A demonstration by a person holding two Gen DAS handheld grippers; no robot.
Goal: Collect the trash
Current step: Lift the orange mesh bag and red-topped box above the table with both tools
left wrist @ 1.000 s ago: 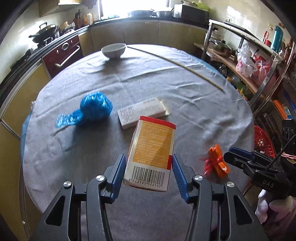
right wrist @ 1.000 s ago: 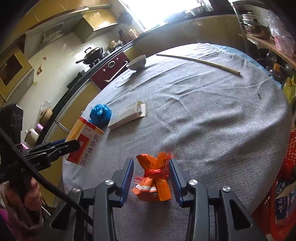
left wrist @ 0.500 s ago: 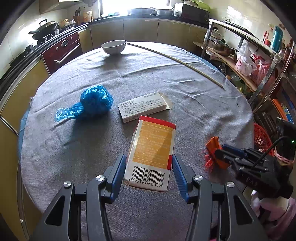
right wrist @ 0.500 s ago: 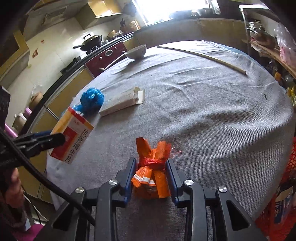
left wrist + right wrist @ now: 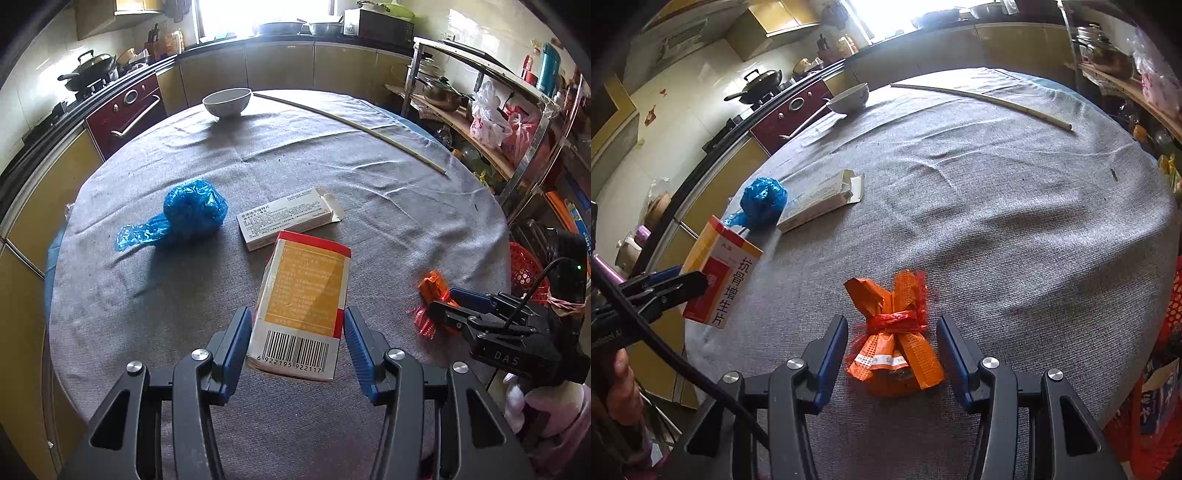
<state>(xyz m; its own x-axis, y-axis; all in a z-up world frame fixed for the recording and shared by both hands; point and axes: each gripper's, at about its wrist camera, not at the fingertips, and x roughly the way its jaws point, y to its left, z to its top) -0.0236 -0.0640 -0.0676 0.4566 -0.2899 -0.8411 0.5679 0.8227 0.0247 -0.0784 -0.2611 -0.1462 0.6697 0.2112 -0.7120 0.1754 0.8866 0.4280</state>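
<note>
My left gripper point(image 5: 297, 332) is shut on an orange-and-white medicine box point(image 5: 304, 306) with a barcode, held tilted just above the grey tablecloth; the right wrist view shows that box point(image 5: 724, 273) at the left. An orange wrapper bundle point(image 5: 895, 343) tied with red string lies on the cloth between the fingers of my right gripper point(image 5: 892, 328). Its jaws are opening, and the pads stand clear of the bundle on both sides. In the left wrist view the bundle point(image 5: 430, 286) pokes out beyond the right gripper point(image 5: 443, 302). A crumpled blue plastic bag point(image 5: 194, 212) and a flat white carton point(image 5: 284, 221) lie mid-table.
A white bowl point(image 5: 227, 101) and a long thin stick point(image 5: 351, 122) rest at the far side of the round table point(image 5: 369, 184). A red basket point(image 5: 524, 269) stands low beside the table at the right, in front of a metal shelf rack. Kitchen counters ring the back.
The right jaws squeezed the orange bundle half a second ago and have since spread apart, leaving it on the cloth. The left gripper and its box have stayed put.
</note>
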